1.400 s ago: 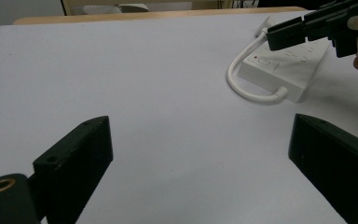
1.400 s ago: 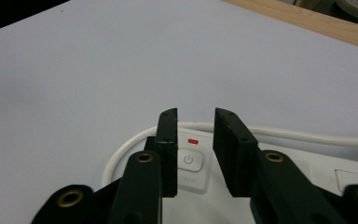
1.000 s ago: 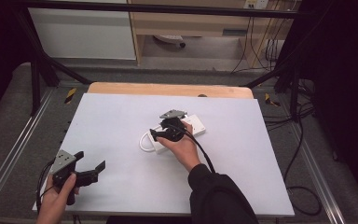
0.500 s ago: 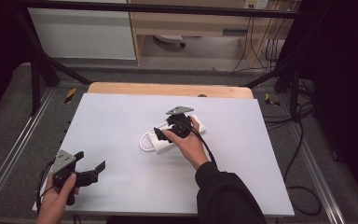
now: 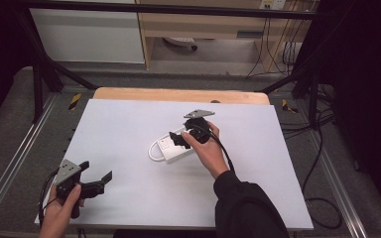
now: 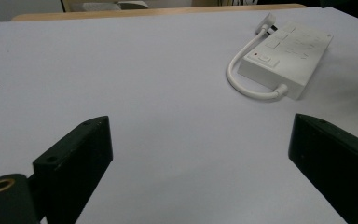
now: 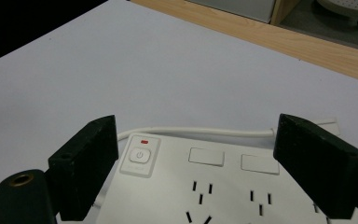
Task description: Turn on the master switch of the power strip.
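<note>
White tabletop (image 5: 129, 129) bears power strip (image 5: 176, 148) just beneath the right tool (image 5: 179, 141), jaws spread, released.

A lab: black frame (image 5: 39, 74) and loose cables (image 5: 322, 148) around the table (image 5: 129, 124)

White power strip (image 7: 223, 186) with white cable (image 6: 242, 84), red indicator above its switch; black gripper jaws; pale lavender-white table cover (image 5: 129, 129); light wood edge beyond.
</note>
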The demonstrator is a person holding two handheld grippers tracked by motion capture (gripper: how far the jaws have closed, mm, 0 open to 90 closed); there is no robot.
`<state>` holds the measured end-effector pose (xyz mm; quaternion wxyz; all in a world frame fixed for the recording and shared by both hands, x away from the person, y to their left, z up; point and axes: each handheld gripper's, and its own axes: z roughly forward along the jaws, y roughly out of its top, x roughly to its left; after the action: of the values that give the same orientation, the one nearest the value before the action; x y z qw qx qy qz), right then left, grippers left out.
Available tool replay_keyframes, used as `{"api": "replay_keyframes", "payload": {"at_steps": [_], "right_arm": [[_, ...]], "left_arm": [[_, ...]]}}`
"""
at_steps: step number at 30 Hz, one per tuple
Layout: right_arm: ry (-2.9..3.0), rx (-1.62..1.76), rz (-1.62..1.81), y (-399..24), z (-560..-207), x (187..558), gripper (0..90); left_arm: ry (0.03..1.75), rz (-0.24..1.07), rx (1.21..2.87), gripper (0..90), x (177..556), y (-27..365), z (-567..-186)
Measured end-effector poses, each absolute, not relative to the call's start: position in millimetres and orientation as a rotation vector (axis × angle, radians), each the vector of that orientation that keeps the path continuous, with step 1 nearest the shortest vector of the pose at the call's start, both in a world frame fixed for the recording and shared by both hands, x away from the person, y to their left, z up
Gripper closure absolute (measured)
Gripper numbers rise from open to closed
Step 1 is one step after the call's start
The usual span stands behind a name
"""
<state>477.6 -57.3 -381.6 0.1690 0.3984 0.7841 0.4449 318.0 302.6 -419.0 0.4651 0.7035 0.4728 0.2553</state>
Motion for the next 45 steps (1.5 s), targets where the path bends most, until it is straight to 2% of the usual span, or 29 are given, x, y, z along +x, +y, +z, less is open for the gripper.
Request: {"api": "replay_keyframes", "payload": {"at_steps": [34, 45], "right_arm": [[2.140, 1.162, 1.323, -105.3, -357.5, 468.8, 14.1], [2.103, 1.195, 1.357, -125.7, -352.9, 465.6, 11.5]], "left_arm": [[1.173, 0.626, 1.724, 6.1, 318.0, 303.6, -419.2], [1.178, 0.619, 1.724, 6.1, 317.8, 303.2, -419.4]]}}
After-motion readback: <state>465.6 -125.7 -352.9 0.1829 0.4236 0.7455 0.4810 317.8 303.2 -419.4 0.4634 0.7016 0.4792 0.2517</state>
